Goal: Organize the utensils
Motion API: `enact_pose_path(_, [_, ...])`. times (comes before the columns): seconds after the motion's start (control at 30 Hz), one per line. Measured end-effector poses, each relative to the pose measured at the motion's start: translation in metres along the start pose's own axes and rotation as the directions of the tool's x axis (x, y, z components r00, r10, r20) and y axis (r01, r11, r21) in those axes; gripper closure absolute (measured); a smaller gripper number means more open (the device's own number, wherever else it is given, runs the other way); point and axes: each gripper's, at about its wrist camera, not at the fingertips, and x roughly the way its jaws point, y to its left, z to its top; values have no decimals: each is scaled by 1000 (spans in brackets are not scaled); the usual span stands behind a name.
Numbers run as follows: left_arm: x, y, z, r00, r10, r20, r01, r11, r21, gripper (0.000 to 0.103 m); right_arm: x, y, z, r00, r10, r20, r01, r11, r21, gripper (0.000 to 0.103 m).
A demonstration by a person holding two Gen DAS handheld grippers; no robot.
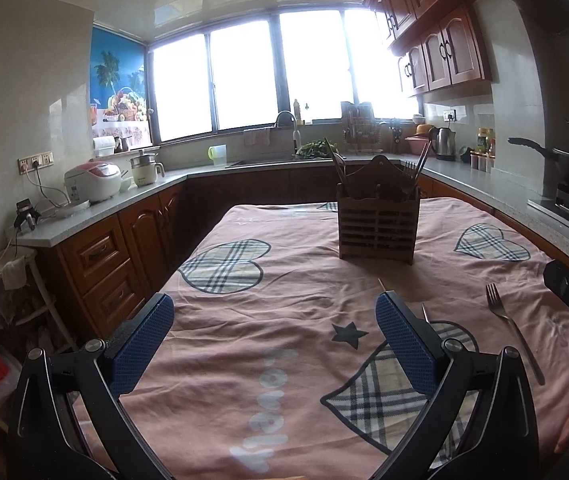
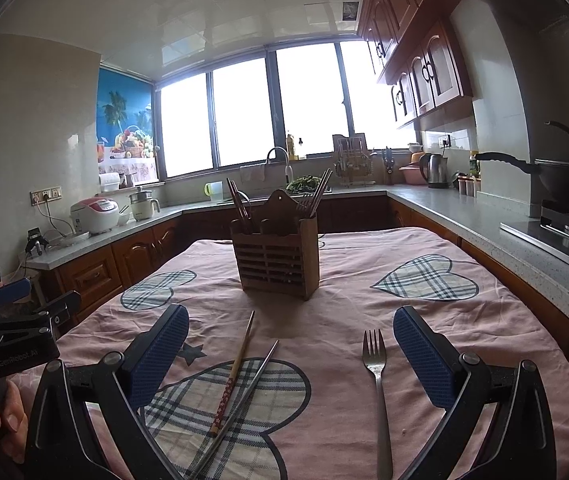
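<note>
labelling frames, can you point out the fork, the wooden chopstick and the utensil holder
fork [image 2: 380,392], right wrist view, on its handle below the tines
wooden chopstick [image 2: 236,368], right wrist view, mid-shaft
utensil holder [image 2: 276,260], right wrist view, slatted front wall

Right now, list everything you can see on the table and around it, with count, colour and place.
utensil holder: one, brown wood, slatted, upright mid-table, chopsticks and forks inside
fork: one, silver, flat on the cloth, right of the chopsticks
wooden chopstick: one, brown with a patterned end, on the plaid heart
metal chopstick: one, silver, crossing the wooden one's near end
tablecloth: one, pink with plaid hearts
rice cooker: one, white and pink, left counter
kettle: one, steel, right counter
wok: one, black, on the stove
left gripper: open, blue pads
right gripper: open, blue pads
</note>
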Motion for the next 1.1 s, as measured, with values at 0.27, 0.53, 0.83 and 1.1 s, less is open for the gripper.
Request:
enact_pose_path(0.27, [1, 1, 0, 1000, -2, -4, 2, 1000, -3, 0, -1, 0, 1, 1000, 3, -1, -3, 1000, -5, 0])
enact_pose_path(0.53, [3, 2, 0, 1000, -8, -6, 8, 1000, -4, 0, 0, 2, 3, 1000, 6, 0, -6, 1000, -11, 0])
enact_pose_path(0.83, [3, 5, -1, 1000, -8, -10, 7, 1000, -17, 0, 0, 8, 5, 1000, 17, -3, -17, 1000, -23, 0])
enact_pose_path(1.1, [3, 4, -1, 1000, -3, -6, 3, 1000, -15, 0, -1, 10, 6, 1000, 25, 3, -25, 999, -26, 0])
